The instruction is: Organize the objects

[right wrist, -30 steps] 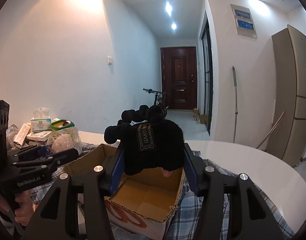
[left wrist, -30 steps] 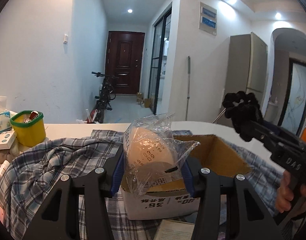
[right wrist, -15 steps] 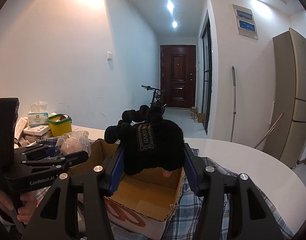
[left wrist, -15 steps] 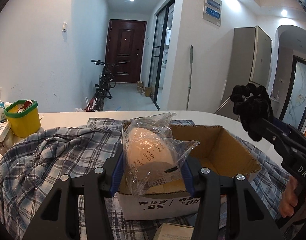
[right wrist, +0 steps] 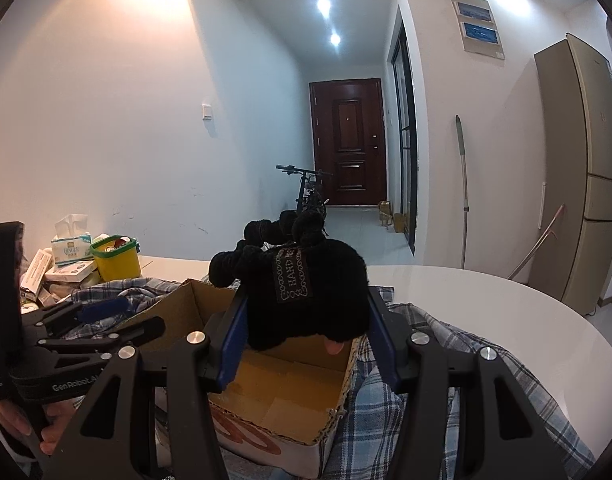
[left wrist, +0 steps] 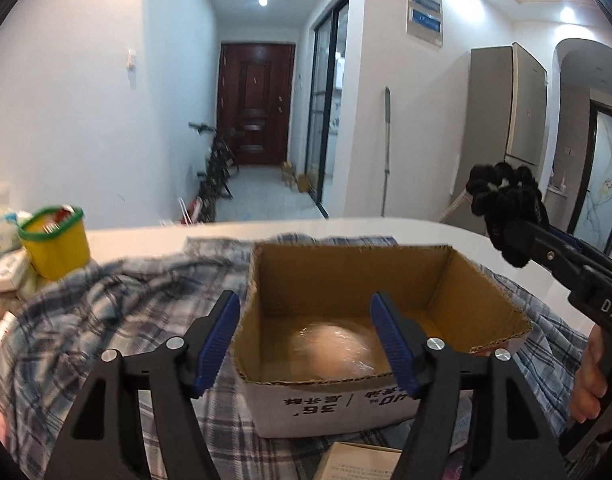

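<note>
An open cardboard box (left wrist: 482, 288) (right wrist: 289, 404) sits on a plaid shirt on the white table. A bagged bun (left wrist: 332, 346) lies blurred on the box floor. My left gripper (left wrist: 310, 340) hangs over the box's near wall, its jaws opening, with no pad touching the bun. My right gripper (right wrist: 306, 340) is shut on a black knitted glove (right wrist: 306, 292) (left wrist: 502, 208) above the box's right side. In the right wrist view the left gripper (right wrist: 121, 316) shows at the left, held by a hand.
The plaid shirt (left wrist: 113, 304) (right wrist: 418, 392) covers the table around the box. A yellow tub with a green rim (left wrist: 55, 240) (right wrist: 115, 256), a tissue box (right wrist: 71, 242) and small cartons crowd the left. Bare white tabletop (right wrist: 486, 300) lies to the right. A small carton (left wrist: 358, 462) sits before the box.
My left gripper's jaws have parted and the bagged bun has dropped from between them into the box. The right gripper still holds the glove in the same spot.
</note>
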Tool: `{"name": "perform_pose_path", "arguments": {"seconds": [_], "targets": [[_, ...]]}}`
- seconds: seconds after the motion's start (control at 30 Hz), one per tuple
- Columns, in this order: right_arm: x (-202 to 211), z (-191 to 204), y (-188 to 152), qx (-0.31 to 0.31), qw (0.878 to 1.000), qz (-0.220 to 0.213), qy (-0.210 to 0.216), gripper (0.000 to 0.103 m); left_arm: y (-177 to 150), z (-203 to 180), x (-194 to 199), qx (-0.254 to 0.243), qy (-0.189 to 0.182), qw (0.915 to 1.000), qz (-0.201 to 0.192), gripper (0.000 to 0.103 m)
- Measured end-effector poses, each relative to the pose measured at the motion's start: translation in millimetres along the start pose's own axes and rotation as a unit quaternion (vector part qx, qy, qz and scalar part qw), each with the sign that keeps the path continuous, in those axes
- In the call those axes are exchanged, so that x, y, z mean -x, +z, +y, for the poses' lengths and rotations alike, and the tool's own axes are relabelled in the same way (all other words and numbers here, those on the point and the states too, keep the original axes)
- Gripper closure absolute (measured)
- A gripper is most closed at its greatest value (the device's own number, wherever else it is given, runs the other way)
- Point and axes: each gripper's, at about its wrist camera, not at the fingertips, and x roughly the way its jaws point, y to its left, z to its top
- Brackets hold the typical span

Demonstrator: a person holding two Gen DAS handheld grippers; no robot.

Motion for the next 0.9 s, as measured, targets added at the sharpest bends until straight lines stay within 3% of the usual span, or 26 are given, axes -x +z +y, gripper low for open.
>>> {"name": "perform_pose_path", "arguments": {"seconds": [0.03,0.07,0.2,0.33,0.4,0.47,0.63,0.77,0.9], "targets": [[0,0,0,0.0,1.0,0.0,0.0,0.049,1,-1,4,-0.003,0.007,0.9999,-0.007,0.012],[0,0,0,0.0,1.0,0.0,0.0,0.049,2,1,4,-0.002,0.007,0.9999,-0.007,0.01],[-1,2,-1,0.004,1.0,-0.002,-0.002,0.049,1,15,-6,0.045,-0.016,0.9981,0.038,0.01],[-1,4,-1,0.01,1.0,-0.004,-0.004,0.049,-4,33,-19,0.104,-0.056,0.9894,0.085,0.01],[0,5,0,0.011,1.0,-0.005,-0.005,0.049,-4,34,-19,0.112,-0.073,0.9861,0.099,0.018],[1,4,0,0.012,1.0,-0.007,-0.006,0.049,-3,20,-19,0.075,-0.047,0.989,0.119,0.025],[-2,4,0,0.011,1.0,-0.002,-0.007,0.049,-8,-4,-11,0.033,-0.034,0.9916,0.121,0.025],[-3,3,-1,0.012,1.0,0.002,-0.01,0.049,-7,-4,-7,0.029,-0.02,0.9935,0.108,0.025],[-5,1,-2,0.008,1.0,0.009,-0.008,0.049,-4,-4,0,0.013,0.027,0.9976,0.062,0.025]]}}
